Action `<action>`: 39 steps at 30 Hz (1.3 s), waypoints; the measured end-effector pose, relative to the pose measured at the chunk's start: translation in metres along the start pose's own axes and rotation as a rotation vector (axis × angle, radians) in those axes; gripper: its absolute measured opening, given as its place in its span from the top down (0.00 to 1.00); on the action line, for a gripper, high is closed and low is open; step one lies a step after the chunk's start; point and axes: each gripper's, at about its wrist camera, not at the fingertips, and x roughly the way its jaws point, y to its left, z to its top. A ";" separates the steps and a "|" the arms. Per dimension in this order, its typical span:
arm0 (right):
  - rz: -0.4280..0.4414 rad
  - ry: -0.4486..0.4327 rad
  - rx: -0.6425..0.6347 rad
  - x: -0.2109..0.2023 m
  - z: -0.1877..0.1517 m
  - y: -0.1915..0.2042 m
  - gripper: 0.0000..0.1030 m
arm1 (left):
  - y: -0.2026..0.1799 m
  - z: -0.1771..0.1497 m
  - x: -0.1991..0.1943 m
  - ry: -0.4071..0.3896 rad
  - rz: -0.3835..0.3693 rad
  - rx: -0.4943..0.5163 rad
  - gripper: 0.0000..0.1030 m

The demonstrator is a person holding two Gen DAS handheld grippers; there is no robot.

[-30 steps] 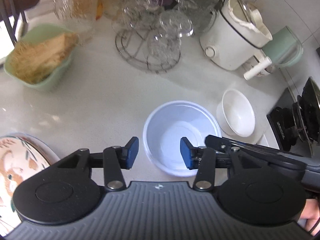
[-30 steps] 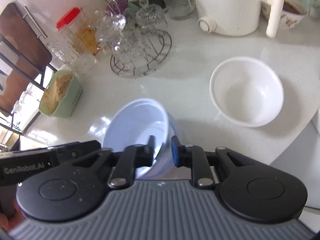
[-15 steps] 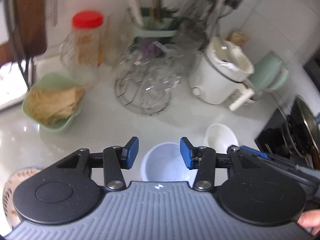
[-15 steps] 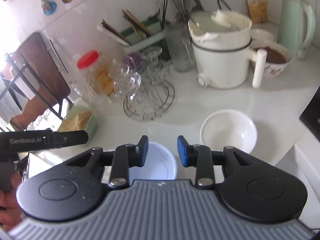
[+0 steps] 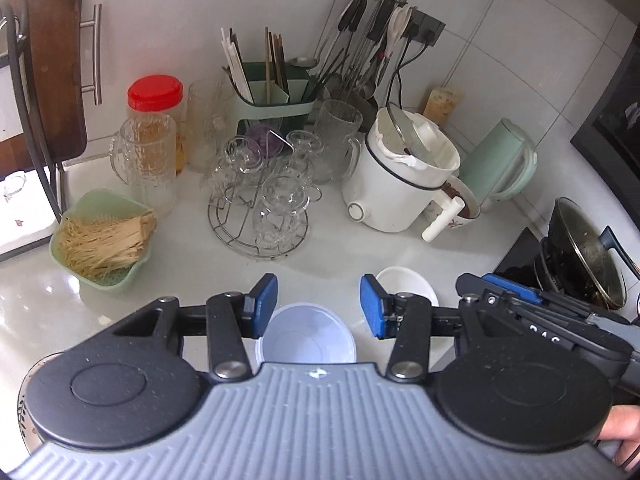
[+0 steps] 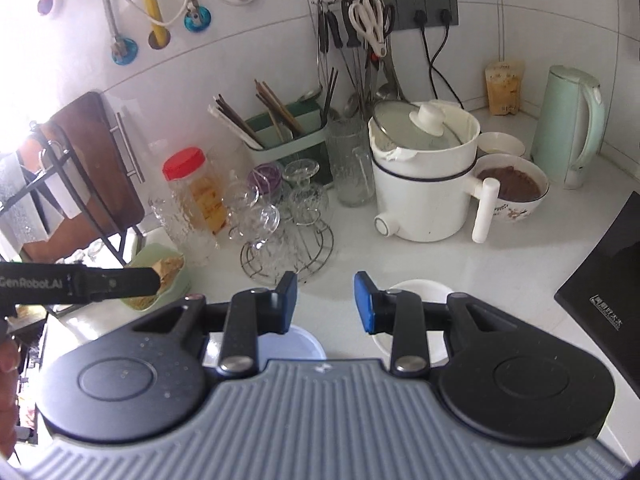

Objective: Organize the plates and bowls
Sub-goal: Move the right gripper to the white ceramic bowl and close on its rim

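A pale blue bowl (image 5: 308, 340) stands upright on the white counter, below and between the fingers of my left gripper (image 5: 318, 300), which is open and well above it. A smaller white bowl (image 5: 408, 284) sits just to its right. In the right wrist view the blue bowl (image 6: 304, 344) and the white bowl (image 6: 420, 288) are partly hidden under my right gripper (image 6: 325, 296), open with nothing between its pads. A patterned plate's edge (image 5: 24, 408) shows at the lower left.
Behind the bowls stand a wire rack of glasses (image 5: 260, 208), a white electric pot (image 5: 400, 184), a green kettle (image 5: 500, 168) and a bowl of brown food (image 6: 514, 188). A green basket of noodles (image 5: 104, 240) is left. A stove with a wok (image 5: 580, 256) is right.
The right gripper let go of the blue bowl's rim, and the bowl now sits flat on the counter. Both grippers rose and tilted up, so the back wall shows.
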 end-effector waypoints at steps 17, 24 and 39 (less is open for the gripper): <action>-0.066 -0.090 0.025 -0.012 0.009 -0.036 0.66 | -0.048 0.016 0.038 0.002 -0.104 0.089 0.50; -0.130 -0.019 0.095 -0.001 -0.002 -0.066 0.66 | -0.066 0.022 0.071 0.068 -0.148 0.091 0.50; -0.204 0.098 0.113 0.049 -0.012 -0.104 0.66 | -0.098 0.032 0.168 0.231 -0.108 0.258 0.50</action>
